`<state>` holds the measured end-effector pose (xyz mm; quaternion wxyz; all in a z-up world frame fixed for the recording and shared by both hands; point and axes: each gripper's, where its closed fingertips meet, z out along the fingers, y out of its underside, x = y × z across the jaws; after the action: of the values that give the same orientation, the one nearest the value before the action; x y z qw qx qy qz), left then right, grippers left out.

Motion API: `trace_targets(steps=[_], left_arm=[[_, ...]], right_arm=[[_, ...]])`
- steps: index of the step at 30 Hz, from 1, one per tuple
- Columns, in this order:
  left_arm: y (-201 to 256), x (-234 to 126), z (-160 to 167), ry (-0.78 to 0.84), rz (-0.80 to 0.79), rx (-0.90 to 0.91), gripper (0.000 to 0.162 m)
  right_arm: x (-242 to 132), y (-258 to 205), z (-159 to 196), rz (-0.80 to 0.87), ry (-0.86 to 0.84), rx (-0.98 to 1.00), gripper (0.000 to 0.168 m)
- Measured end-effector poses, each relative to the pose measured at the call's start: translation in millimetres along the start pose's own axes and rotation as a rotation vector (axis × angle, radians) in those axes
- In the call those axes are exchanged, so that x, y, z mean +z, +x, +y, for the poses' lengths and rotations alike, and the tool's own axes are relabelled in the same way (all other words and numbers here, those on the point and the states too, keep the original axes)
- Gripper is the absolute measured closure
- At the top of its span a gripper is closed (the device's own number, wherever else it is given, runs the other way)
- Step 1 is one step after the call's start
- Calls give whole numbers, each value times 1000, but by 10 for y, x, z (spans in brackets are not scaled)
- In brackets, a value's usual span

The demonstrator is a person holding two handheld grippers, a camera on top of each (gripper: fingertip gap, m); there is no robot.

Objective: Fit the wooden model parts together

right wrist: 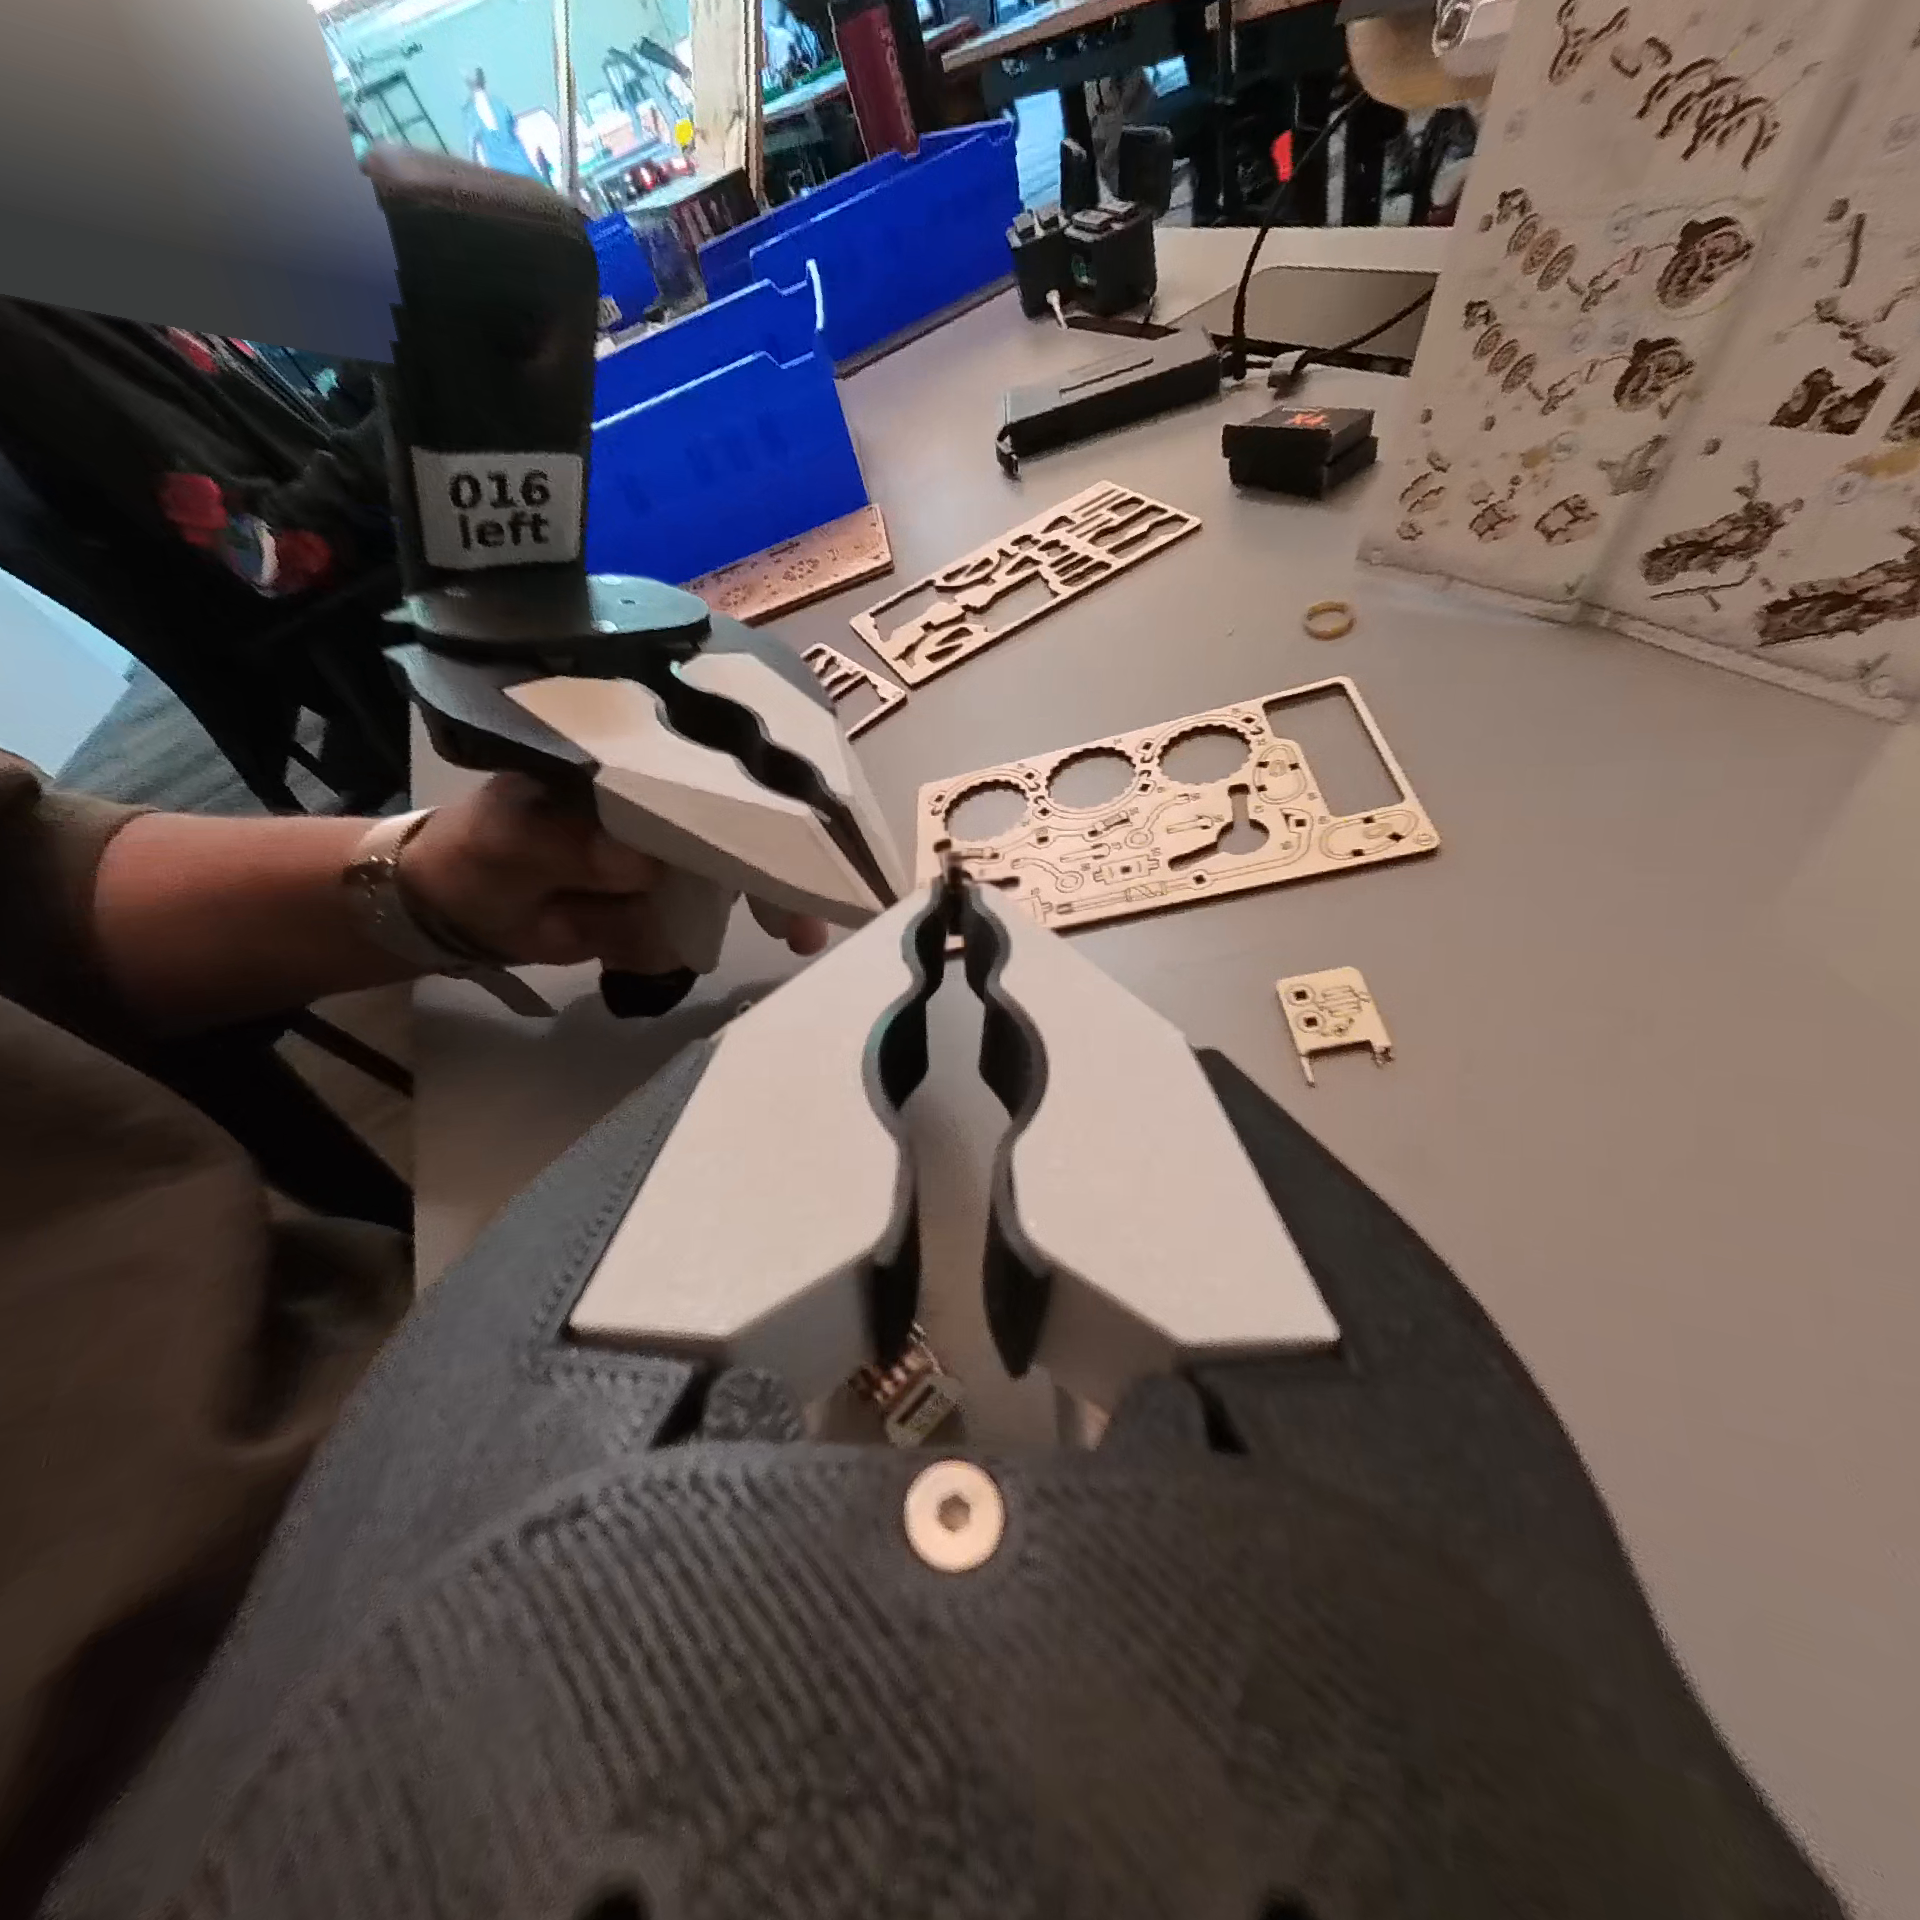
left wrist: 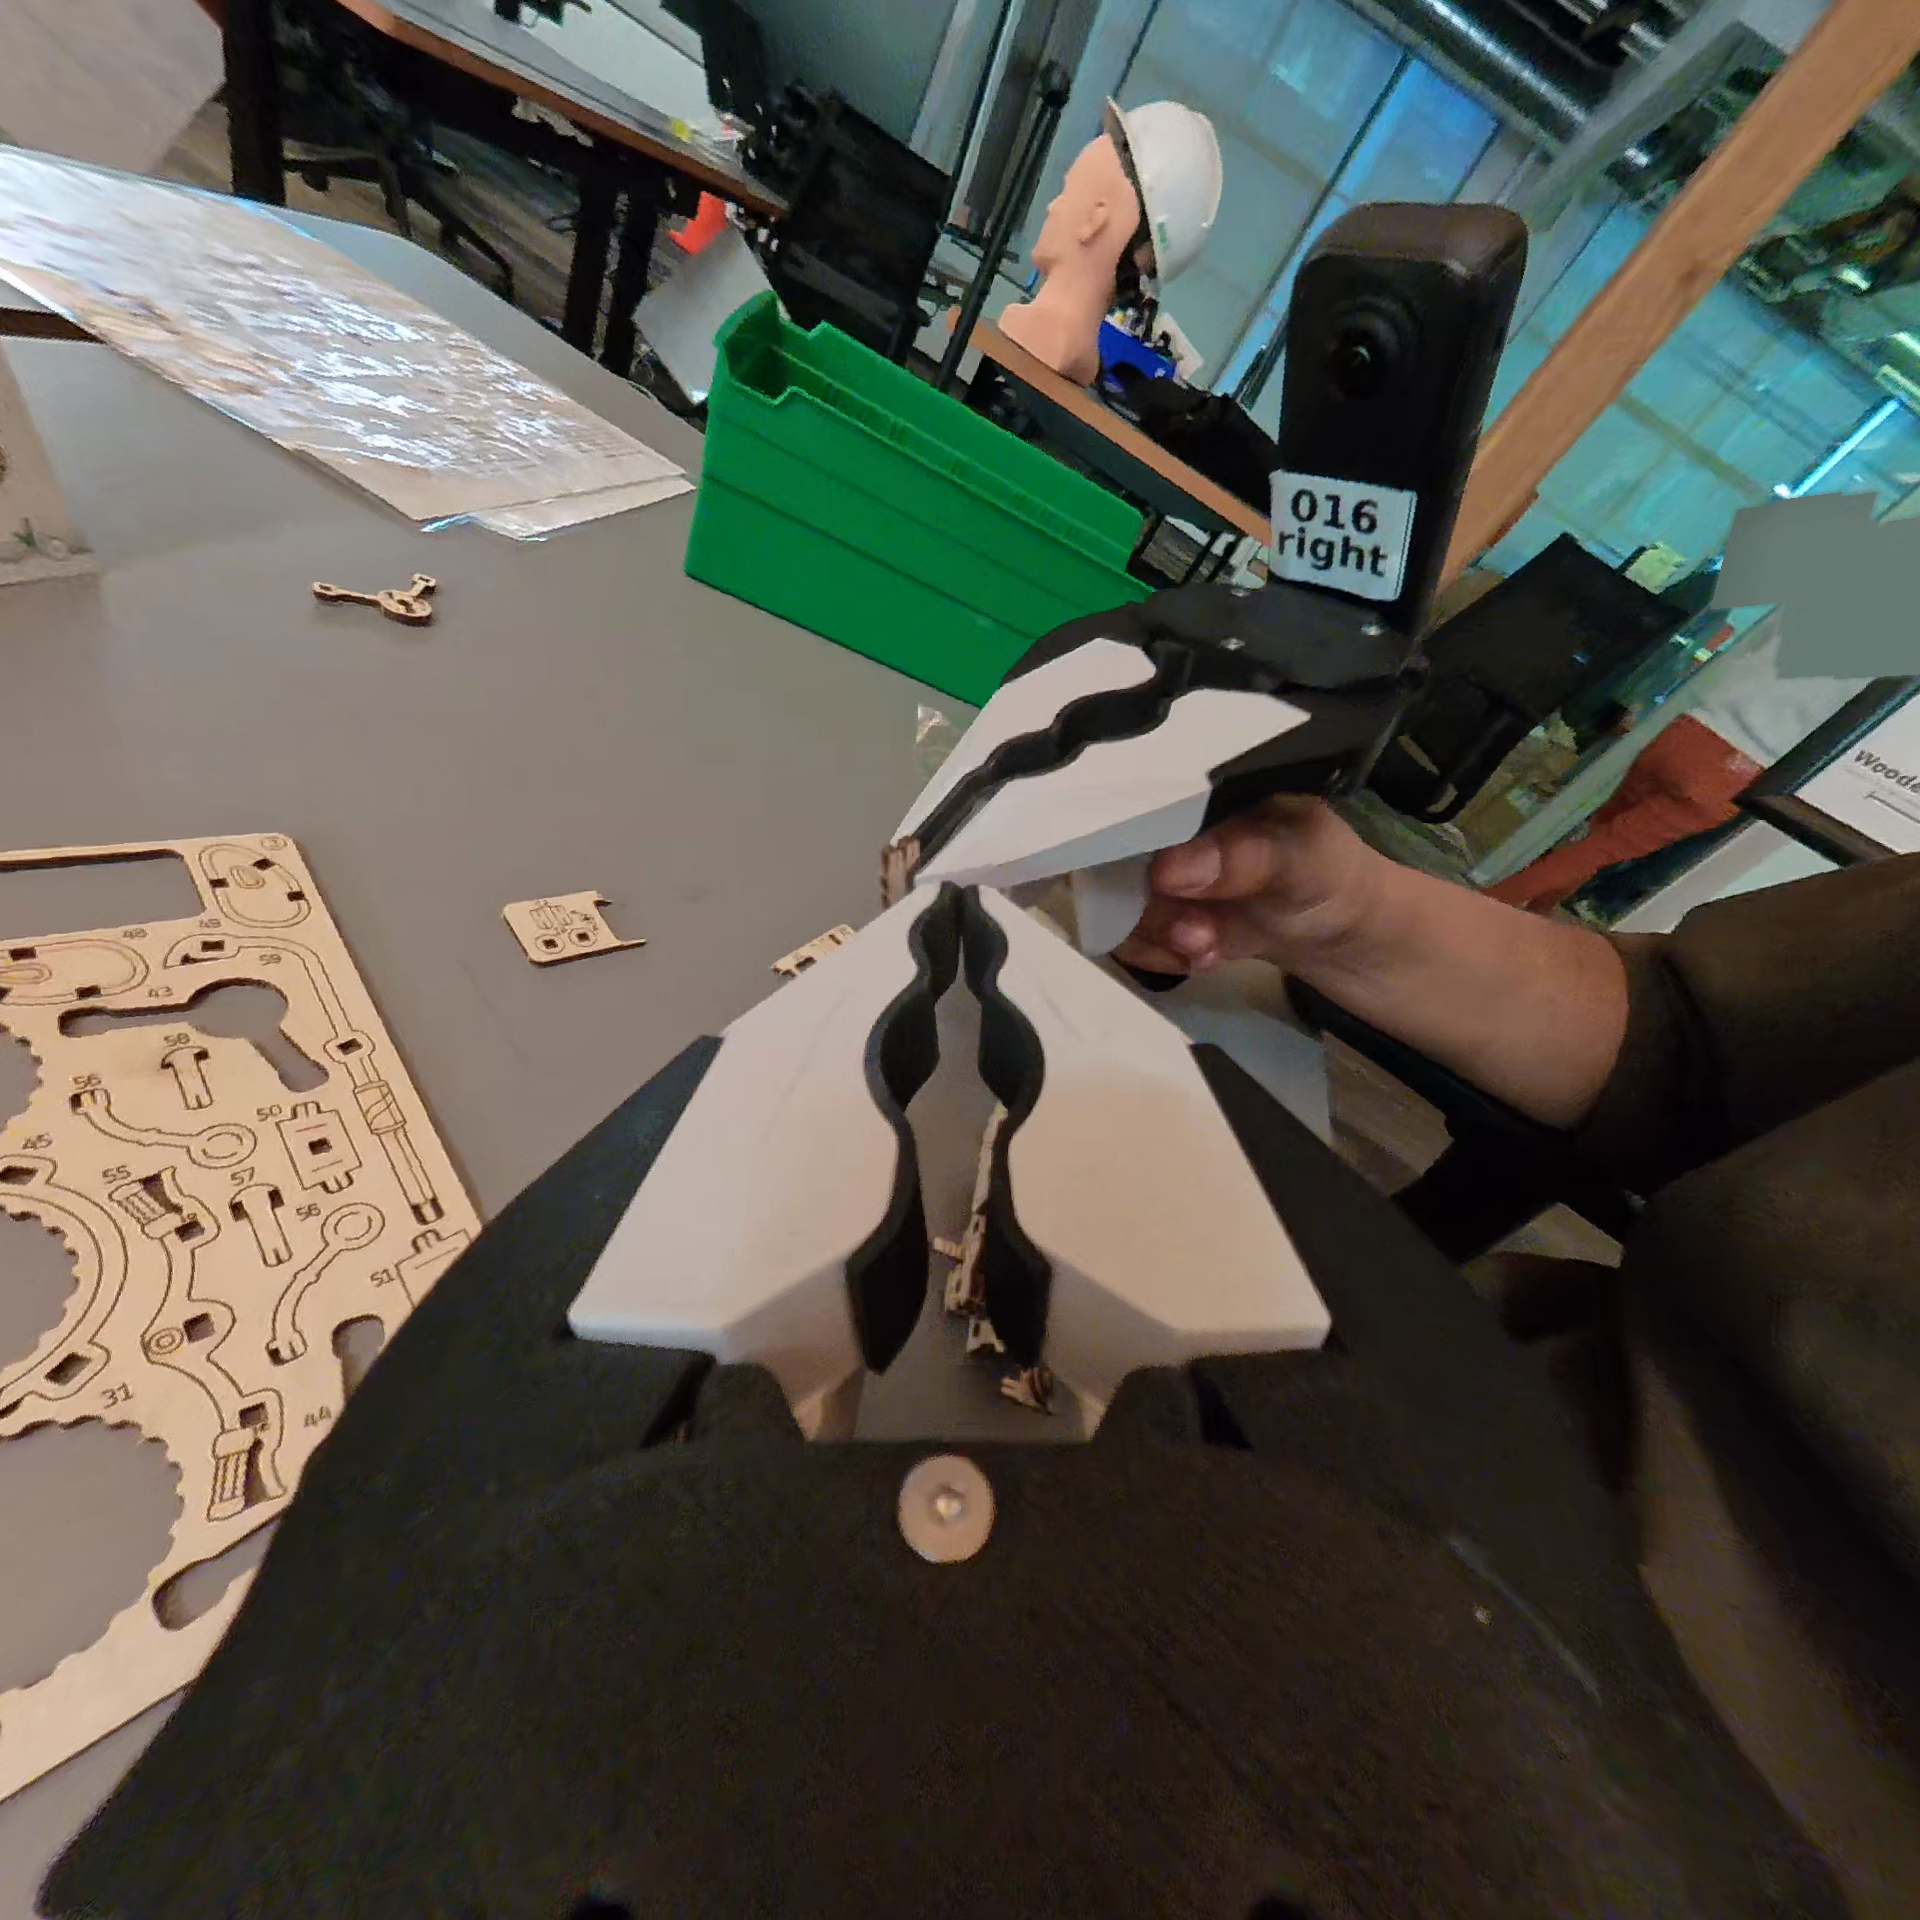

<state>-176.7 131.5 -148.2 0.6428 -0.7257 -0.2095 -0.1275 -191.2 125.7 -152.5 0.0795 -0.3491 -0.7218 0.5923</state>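
A: Right wrist view: both grippers, left (right wrist: 883, 883) and right (right wrist: 951, 904), meet tip to tip above the table (right wrist: 1558, 1039), jaws pinched on thin wooden parts (right wrist: 948, 868).

B: Light, brittle ply; I'd grip flat faces, press gently.

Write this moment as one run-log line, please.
left gripper: shut on small flat wooden part | right gripper: shut on tiny wooden piece | tips nearly meeting above grey table | parts not visibly joined
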Motion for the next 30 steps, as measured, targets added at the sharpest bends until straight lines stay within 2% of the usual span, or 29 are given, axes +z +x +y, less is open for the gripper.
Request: trace_targets(steps=[5,7,10,14,15,22,30], left_arm=[[-91,-43,-30,48,16,-66,162],[-83,-58,-40,67,76,-119,162],[-56,-60,-50,85,162,-220,162],[56,-56,-51,78,235,-224,156],[77,-58,-49,76,244,-213,159],[159,-57,-32,61,295,-208,153],[157,-69,-51,62,303,-215,162]], right_arm=[[-78,-33,-64,-108,53,75,167],[-124,-116,-102,-211,87,126,167],[-151,-156,-102,-282,94,172,168],[-127,-218,-72,-302,79,157,167],[-128,-222,-77,-301,83,153,167],[-132,-232,-78,-314,83,160,167],[-109,-253,-48,-325,63,170,168]])
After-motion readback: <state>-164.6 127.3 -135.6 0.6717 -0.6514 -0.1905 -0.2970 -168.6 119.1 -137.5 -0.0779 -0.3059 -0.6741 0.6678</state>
